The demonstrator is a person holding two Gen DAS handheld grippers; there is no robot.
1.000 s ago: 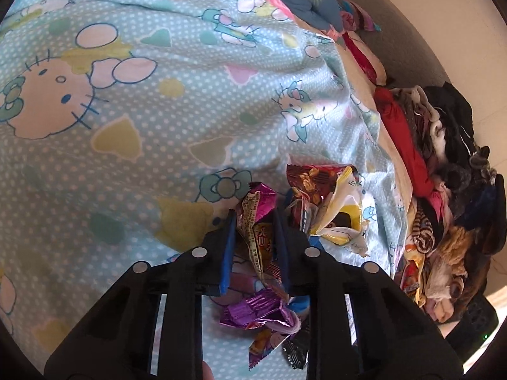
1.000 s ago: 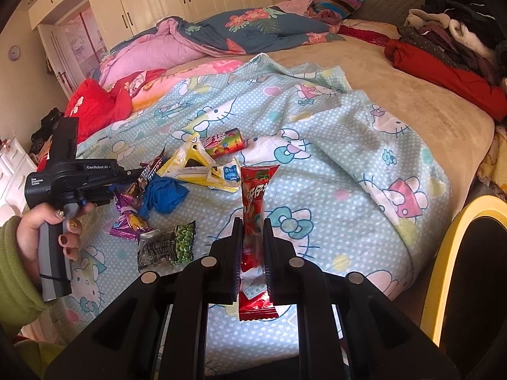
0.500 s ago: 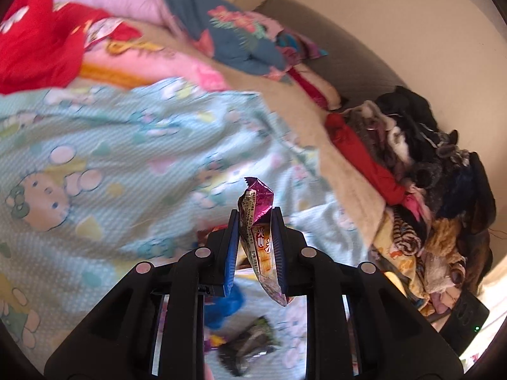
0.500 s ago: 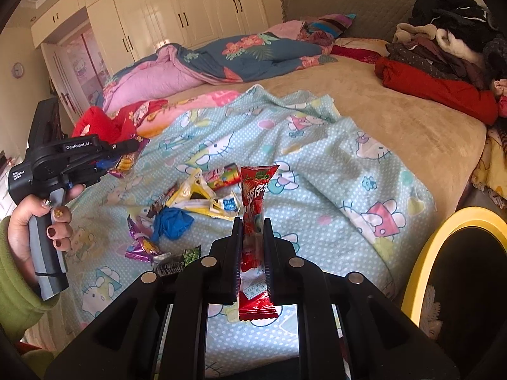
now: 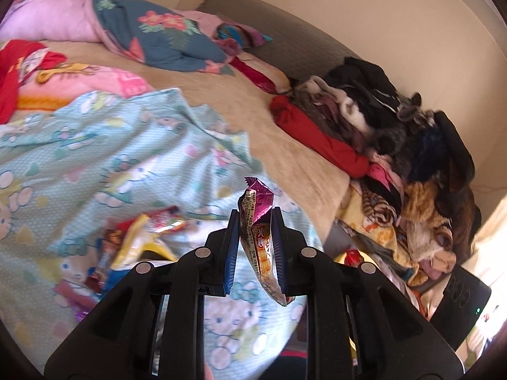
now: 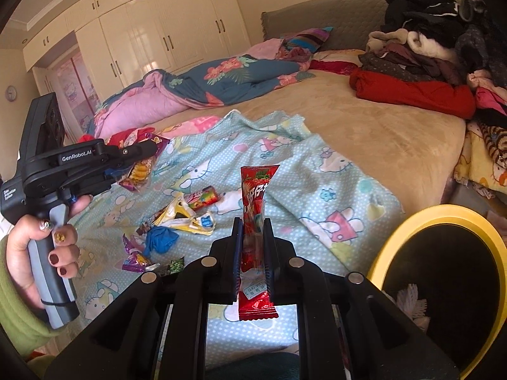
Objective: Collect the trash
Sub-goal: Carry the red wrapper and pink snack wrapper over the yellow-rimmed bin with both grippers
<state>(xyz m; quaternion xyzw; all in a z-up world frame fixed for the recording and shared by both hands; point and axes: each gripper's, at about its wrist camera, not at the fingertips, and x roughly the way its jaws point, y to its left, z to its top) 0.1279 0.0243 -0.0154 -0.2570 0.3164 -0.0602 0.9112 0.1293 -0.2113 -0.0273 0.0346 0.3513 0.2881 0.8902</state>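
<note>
A shiny red plastic snack wrapper (image 6: pixel 255 190) with white lettering; a crumpled magenta-and-yellow foil wrapper (image 5: pixel 258 221); a pale blue polka-dot cartoon-cat cotton sheet (image 6: pixel 317 171); a yellow-rimmed black round bin (image 6: pixel 443 221); black tongs (image 6: pixel 253 237) with blue pads.

A heap of clothes (image 6: pixel 421 53) crowds the bed's (image 6: pixel 364 126) far corner; a floral quilt (image 6: pixel 221 79) lies before cream wardrobes (image 6: pixel 152 34).
</note>
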